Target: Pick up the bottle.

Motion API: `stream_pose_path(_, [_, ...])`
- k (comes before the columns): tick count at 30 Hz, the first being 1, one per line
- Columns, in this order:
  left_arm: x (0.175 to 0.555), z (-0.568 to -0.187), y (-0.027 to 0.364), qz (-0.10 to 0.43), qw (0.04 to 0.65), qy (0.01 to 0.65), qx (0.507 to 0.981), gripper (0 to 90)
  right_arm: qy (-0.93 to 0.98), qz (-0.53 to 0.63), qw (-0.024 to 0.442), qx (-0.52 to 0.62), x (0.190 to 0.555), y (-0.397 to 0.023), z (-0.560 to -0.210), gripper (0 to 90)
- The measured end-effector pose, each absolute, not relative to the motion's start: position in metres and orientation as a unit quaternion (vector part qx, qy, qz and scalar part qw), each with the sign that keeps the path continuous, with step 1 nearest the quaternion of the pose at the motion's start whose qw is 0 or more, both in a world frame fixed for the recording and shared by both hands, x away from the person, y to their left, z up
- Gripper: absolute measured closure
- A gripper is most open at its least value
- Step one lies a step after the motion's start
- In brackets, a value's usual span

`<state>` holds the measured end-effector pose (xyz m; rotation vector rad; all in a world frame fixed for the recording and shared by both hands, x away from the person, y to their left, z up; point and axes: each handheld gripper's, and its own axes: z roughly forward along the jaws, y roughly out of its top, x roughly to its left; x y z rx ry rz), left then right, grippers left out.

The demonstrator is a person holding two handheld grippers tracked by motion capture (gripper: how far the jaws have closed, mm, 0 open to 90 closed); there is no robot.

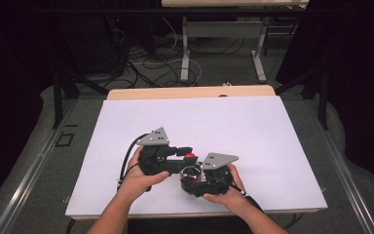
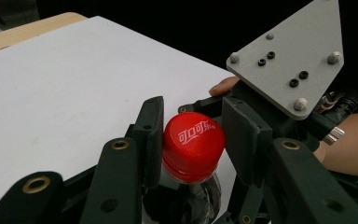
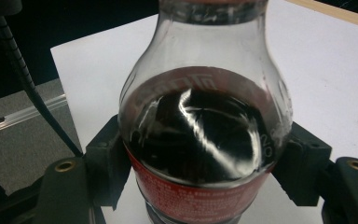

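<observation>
A clear bottle of dark cola (image 3: 205, 116) with a red label stands on the white sheet near the table's front edge. My right gripper (image 3: 205, 170) is shut on its body, a black pad pressed on each side at label height. The red cap (image 2: 193, 144) with white lettering sits on the bottle's neck between the jaws of my left gripper (image 2: 193, 133), which is shut on it. In the high view both hands hold the grippers close together, the left gripper (image 1: 187, 153) reaching rightward onto the cap (image 1: 190, 157) above the right gripper (image 1: 193, 178).
The white sheet (image 1: 199, 122) covers most of the wooden table (image 1: 190, 91). Beyond the far edge are floor cables (image 1: 146, 68) and a second table's legs (image 1: 185, 48). Dark frame bars (image 1: 57, 97) stand at both sides. The right gripper's grey plate (image 2: 289, 60) is close by the cap.
</observation>
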<state>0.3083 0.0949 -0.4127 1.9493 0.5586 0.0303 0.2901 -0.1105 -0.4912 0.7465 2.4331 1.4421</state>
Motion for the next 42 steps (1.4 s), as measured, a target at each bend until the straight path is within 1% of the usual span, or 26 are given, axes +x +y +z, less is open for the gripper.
stream_pose_path(5, [0.305, -0.411, 0.093, 0.034, 0.524, 0.235, 0.818, 61.4, 0.823, 0.492, 0.111, 0.26, 0.289, -0.11, -0.491, 29.5])
stream_pose_path(9, [0.301, -0.41, 0.089, 0.052, 0.518, 0.254, 0.815, 61.6, 0.825, 0.488, 0.109, 0.264, 0.289, -0.11, -0.49, 29.5])
stream_pose_path(17, [0.29, -0.407, 0.073, 0.097, 0.498, 0.319, 0.801, 61.8, 0.816, 0.485, 0.135, 0.285, 0.29, -0.111, -0.491, 29.5])
stream_pose_path(21, [0.284, -0.407, 0.065, 0.115, 0.494, 0.36, 0.783, 61.8, 0.814, 0.481, 0.15, 0.288, 0.29, -0.112, -0.492, 29.5])
stream_pose_path(25, [0.28, -0.406, 0.059, 0.133, 0.485, 0.379, 0.777, 61.8, 0.813, 0.479, 0.156, 0.292, 0.29, -0.112, -0.492, 29.5])
stream_pose_path(28, [0.28, -0.406, 0.059, 0.13, 0.488, 0.376, 0.777, 61.6, 0.814, 0.48, 0.155, 0.29, 0.291, -0.112, -0.492, 29.5])
stream_pose_path(33, [0.287, -0.406, 0.067, 0.102, 0.492, 0.359, 0.786, 60.6, 0.816, 0.48, 0.149, 0.285, 0.291, -0.112, -0.492, 29.5])
stream_pose_path(36, [0.292, -0.407, 0.072, 0.091, 0.513, 0.334, 0.786, 53.4, 0.815, 0.485, 0.139, 0.286, 0.291, -0.112, -0.492, 29.5])
stream_pose_path(37, [0.295, -0.406, 0.075, 0.077, 0.514, 0.324, 0.791, 51.1, 0.815, 0.485, 0.137, 0.287, 0.291, -0.112, -0.492, 29.5])
stream_pose_path(40, [0.299, -0.406, 0.082, 0.051, 0.526, 0.302, 0.793, 47.3, 0.818, 0.484, 0.135, 0.28, 0.292, -0.113, -0.492, 29.5])
stream_pose_path(42, [0.301, -0.406, 0.086, 0.044, 0.525, 0.292, 0.799, 46.8, 0.817, 0.487, 0.13, 0.282, 0.292, -0.113, -0.492, 29.4])
